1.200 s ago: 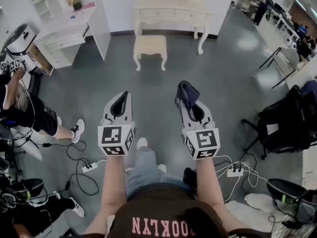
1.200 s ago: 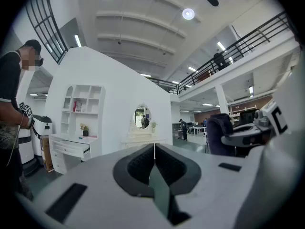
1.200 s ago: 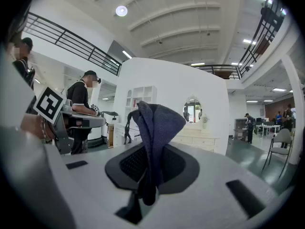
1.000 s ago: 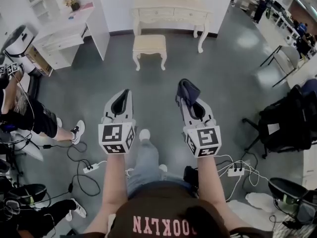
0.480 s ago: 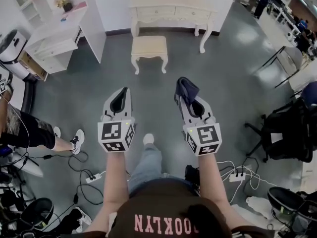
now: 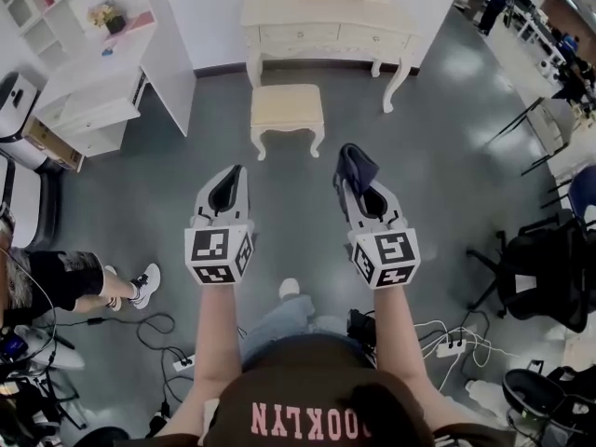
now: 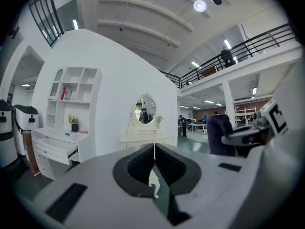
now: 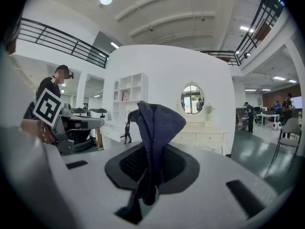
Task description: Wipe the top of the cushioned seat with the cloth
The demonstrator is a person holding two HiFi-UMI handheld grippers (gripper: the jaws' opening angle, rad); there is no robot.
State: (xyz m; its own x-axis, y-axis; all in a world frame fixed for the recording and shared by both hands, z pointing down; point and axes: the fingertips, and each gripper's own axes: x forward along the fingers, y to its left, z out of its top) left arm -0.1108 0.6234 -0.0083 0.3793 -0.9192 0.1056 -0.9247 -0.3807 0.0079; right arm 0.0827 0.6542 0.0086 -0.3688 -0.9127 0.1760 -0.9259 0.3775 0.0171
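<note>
The cushioned seat (image 6: 287,107) is a cream stool with curved legs on the grey floor, ahead of both grippers and in front of a cream dressing table (image 6: 326,26). My right gripper (image 6: 353,180) is shut on a dark blue cloth (image 6: 355,168), which sticks up folded from between the jaws; the same cloth (image 8: 155,142) fills the middle of the right gripper view. My left gripper (image 6: 228,182) is shut with nothing in it, its jaws meeting in the left gripper view (image 7: 154,163). Both are held at waist height, well short of the stool.
A white desk with shelves (image 6: 98,91) stands at the left. A seated person's legs (image 6: 70,282) are at the far left. Power strips and cables (image 6: 177,361) lie on the floor by my feet. Black office chairs (image 6: 545,273) stand at the right.
The stool and dressing table have come nearer and sit lower in the head view as I walk forward. Both grippers keep their hold and pose.
</note>
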